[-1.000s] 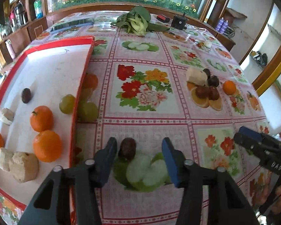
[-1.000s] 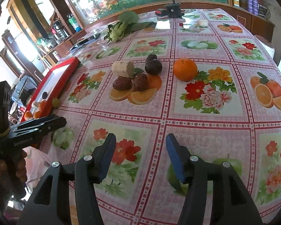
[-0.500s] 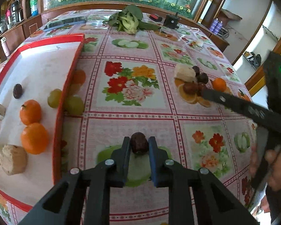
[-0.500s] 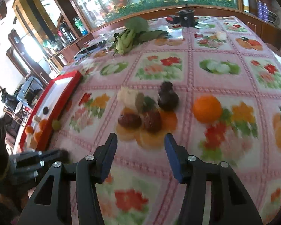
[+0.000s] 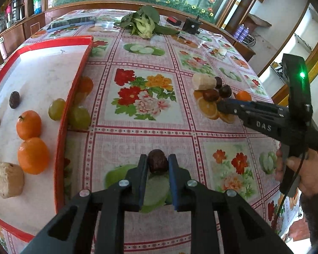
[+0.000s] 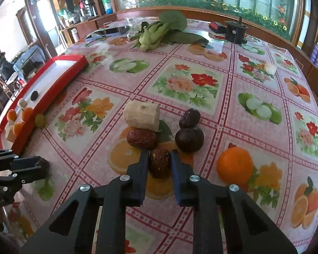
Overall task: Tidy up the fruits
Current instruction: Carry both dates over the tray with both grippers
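My left gripper (image 5: 158, 163) is shut on a dark red date (image 5: 158, 162) just above the flowered tablecloth, right of the red tray (image 5: 73, 89). The tray holds two oranges (image 5: 28, 124), a green grape (image 5: 56, 109), a dark date (image 5: 14, 99) and beige chunks (image 5: 8, 182). My right gripper (image 6: 160, 158) is shut on another date (image 6: 160, 164) at the near edge of a fruit pile. Behind it lie a date (image 6: 142, 138), a beige chunk (image 6: 142, 116), a dark round fruit (image 6: 189, 138), a wrinkled date (image 6: 189, 118) and an orange (image 6: 235, 166).
A green grape (image 5: 79, 117) lies against the tray's outer wall. Leafy greens (image 5: 144, 24), a black pot (image 5: 191, 25) and a flat dark device (image 5: 72, 22) sit at the table's far end. A hand (image 5: 307, 175) holds the right gripper's handle. Cabinets ring the table.
My left gripper closed on the date between its fingers. The right gripper swung across to the fruit pile and closed on a date there.
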{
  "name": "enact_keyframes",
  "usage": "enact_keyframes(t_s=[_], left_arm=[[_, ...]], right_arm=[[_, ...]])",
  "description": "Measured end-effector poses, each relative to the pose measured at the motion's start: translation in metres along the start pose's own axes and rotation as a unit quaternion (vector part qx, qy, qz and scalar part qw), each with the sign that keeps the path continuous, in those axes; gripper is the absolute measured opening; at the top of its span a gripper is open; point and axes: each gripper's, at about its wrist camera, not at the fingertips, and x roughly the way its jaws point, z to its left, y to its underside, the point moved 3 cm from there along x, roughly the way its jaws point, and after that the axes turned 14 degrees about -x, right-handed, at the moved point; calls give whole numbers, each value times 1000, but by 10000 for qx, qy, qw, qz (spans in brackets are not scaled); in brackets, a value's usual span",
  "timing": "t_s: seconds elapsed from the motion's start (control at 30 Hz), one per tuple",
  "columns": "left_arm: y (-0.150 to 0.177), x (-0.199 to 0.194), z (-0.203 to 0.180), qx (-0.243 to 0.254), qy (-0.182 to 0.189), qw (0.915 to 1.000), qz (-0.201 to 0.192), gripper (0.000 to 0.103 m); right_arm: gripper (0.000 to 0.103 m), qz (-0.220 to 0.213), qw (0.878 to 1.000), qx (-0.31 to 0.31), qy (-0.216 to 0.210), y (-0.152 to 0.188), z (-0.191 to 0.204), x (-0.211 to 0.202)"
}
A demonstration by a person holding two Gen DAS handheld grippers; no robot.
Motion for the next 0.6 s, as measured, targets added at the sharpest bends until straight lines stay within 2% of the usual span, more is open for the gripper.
enact_keyframes(t_s=[0.2, 0.4, 0.6], left_arm=[[4, -1, -4, 52, -5, 10000, -25, 22], [14, -1, -17, 349, -211, 9991, -93, 22], [17, -2, -25, 483, -142, 9987, -22, 22]], right_arm=[[20, -24, 9996, 256, -70, 17, 13, -16], [20, -81, 9990, 436, -18, 32, 27, -31], [20, -82, 9988, 466, 113, 38, 37, -40]])
